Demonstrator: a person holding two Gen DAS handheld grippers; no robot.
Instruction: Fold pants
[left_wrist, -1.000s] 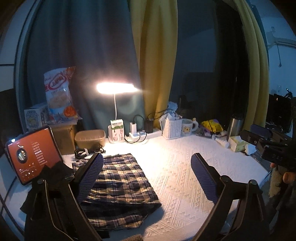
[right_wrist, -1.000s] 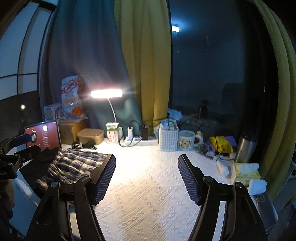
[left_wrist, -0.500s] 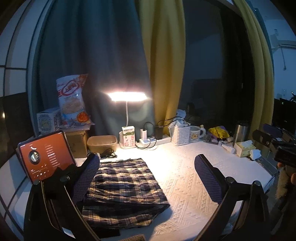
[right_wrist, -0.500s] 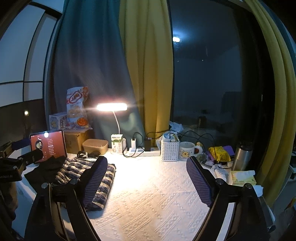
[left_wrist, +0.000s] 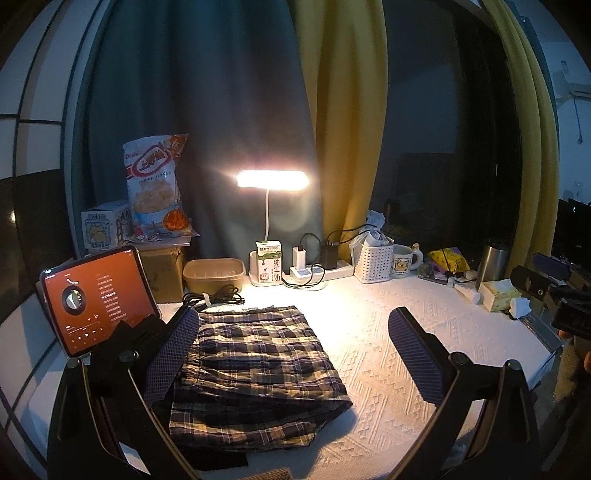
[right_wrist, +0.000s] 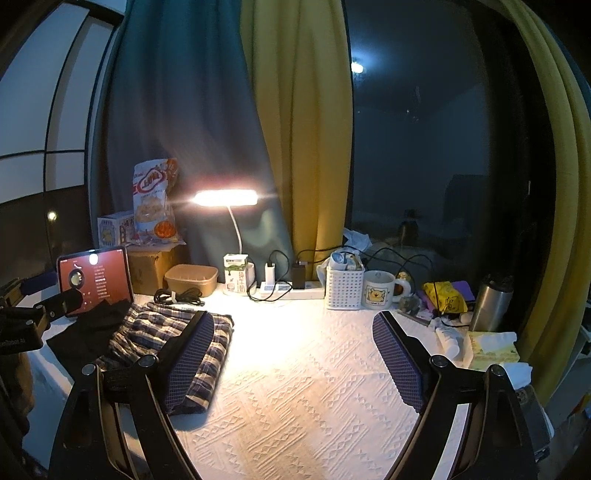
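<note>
Plaid pants (left_wrist: 258, 365) lie folded in a flat stack on the white textured cloth (left_wrist: 388, 354) at the left of the table; they also show in the right wrist view (right_wrist: 162, 332). My left gripper (left_wrist: 295, 358) is open and empty, held above and in front of the pants, touching nothing. My right gripper (right_wrist: 291, 362) is open and empty over the bare cloth (right_wrist: 306, 369), right of the pants. The left gripper body shows at the left edge of the right wrist view (right_wrist: 33, 314).
A dark garment (right_wrist: 92, 325) lies left of the pants by a lit tablet (left_wrist: 96, 295). Along the back stand a lamp (left_wrist: 272, 181), milk carton (left_wrist: 269, 263), tan box (left_wrist: 214, 273), power strip (left_wrist: 317, 271), white basket (left_wrist: 373, 260), mug (left_wrist: 403, 261), steel flask (left_wrist: 493, 264) and tissues (left_wrist: 500, 295).
Both grippers have drawn back and up from the table, so the view is wider. The pants lie still in the same folded stack.
</note>
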